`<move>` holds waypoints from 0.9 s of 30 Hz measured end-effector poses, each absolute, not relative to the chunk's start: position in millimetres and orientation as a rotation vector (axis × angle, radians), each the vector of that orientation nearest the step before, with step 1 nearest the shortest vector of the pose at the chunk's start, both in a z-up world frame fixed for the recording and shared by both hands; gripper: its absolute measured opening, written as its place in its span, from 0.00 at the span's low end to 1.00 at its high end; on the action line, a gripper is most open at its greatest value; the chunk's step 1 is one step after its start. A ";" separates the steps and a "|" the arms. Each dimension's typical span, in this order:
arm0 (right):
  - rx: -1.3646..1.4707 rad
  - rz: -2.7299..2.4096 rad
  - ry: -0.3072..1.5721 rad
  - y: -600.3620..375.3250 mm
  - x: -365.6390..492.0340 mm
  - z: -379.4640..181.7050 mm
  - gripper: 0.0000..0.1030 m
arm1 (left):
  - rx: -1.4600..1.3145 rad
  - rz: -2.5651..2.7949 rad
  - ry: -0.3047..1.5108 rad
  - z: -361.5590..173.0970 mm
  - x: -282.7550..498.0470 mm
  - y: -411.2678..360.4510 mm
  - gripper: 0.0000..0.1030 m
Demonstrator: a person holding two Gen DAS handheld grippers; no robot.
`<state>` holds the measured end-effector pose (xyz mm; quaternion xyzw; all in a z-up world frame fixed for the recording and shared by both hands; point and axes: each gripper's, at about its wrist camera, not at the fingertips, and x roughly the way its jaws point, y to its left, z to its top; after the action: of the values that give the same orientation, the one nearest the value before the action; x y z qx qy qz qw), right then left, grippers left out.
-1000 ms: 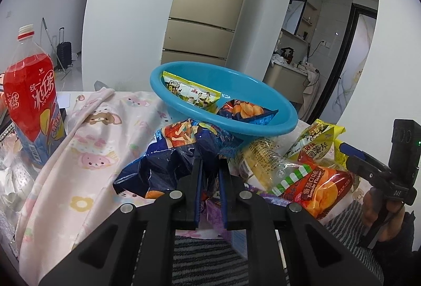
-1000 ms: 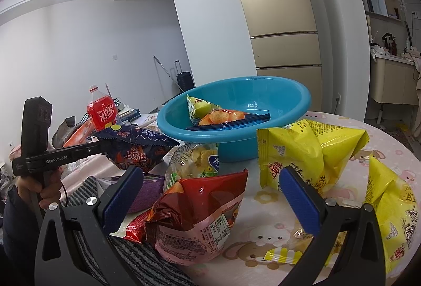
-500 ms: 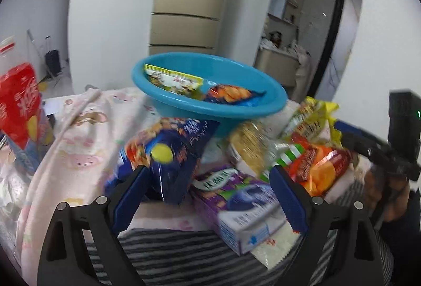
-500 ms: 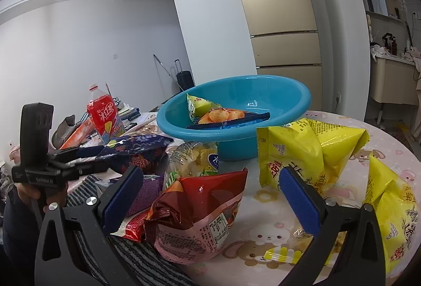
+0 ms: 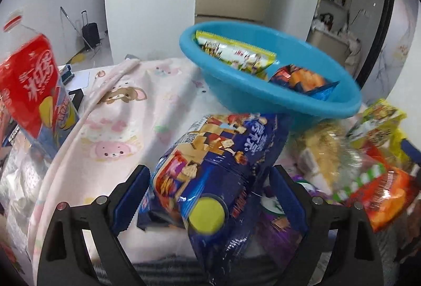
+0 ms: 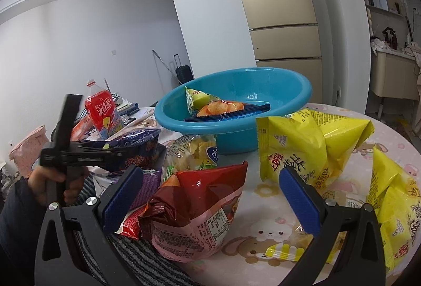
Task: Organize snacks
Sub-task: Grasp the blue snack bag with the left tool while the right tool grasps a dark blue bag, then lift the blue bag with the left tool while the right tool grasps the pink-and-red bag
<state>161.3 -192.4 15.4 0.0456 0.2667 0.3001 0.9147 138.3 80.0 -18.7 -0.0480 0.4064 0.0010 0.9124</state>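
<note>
Right, the left gripper (image 5: 208,196) has its blue-padded fingers spread wide, with a dark blue crinkly foil snack bag (image 5: 218,180) lying between them; whether the pads touch the bag I cannot tell. The bag's far end reaches the outer wall of the round turquoise plastic basin (image 5: 265,94). Inside that basin lie a yellow-green snack packet (image 5: 236,54) and an orange-and-blue chip packet (image 5: 302,81). A purple snack box (image 5: 279,228) sits partly under the blue bag on its right. Left of the bag is bare pink cartoon-print tablecloth (image 5: 118,128), and at the far left stands a plastic drink bottle with a red label (image 5: 31,91).

The right gripper (image 6: 210,196) is also spread open and holds nothing. Between its fingers, nearer the left one, sits a red crumpled foil snack bag (image 6: 197,204), on the tablecloth. Behind it is a clear bag of pale chips (image 6: 192,154), just beside the basin. A big yellow puffy snack bag (image 6: 302,138) stands to the right, touching the basin's side, and another yellow bag (image 6: 394,207) is at the far right edge. A small yellow packet (image 6: 294,249) lies flat near the right finger.
</note>
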 end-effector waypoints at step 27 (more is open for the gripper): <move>0.084 0.608 0.530 -197.9 155.8 19.1 1.00 | -0.141 -0.045 0.686 5.4 94.8 85.1 0.67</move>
<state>155.8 -197.9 19.1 0.0408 0.2576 0.2958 0.9190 94.8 85.1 5.4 -0.0693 0.3359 -0.0221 0.9391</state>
